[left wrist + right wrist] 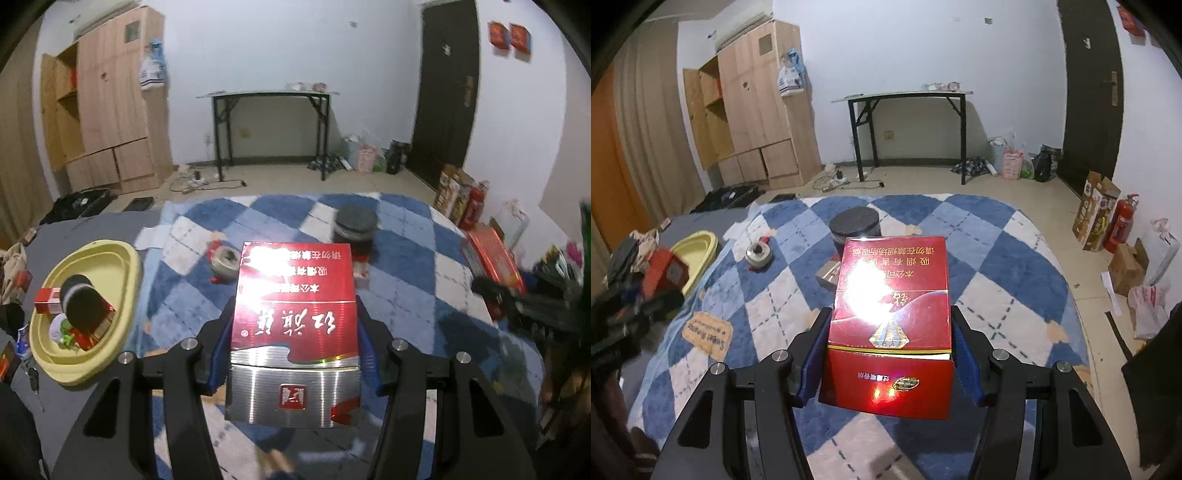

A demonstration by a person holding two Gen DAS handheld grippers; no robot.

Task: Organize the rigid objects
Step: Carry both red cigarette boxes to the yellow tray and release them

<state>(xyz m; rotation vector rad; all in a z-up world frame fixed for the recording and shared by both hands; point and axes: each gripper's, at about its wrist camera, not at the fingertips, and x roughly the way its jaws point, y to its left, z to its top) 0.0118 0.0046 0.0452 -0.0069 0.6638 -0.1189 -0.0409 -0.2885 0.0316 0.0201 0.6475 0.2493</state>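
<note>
My left gripper (293,325) is shut on a red and silver cigarette box (295,317), held above the blue checked rug (406,266). My right gripper (888,332) is shut on a red cigarette box with a diamond print (890,317), also above the rug (997,258). A yellow basin (125,280) at the left holds a red box, a black round lid and small items; it also shows in the right wrist view (698,243). On the rug lie a black-lidded jar (355,225) (854,225) and a small metal tin (224,262) (759,255).
A silver box (827,276) lies on the rug behind the right box. Dark clothes and a red box (665,273) lie at the left. A wardrobe (110,99), a black folding table (269,99), a fire extinguisher (1119,225) and cartons stand around the room.
</note>
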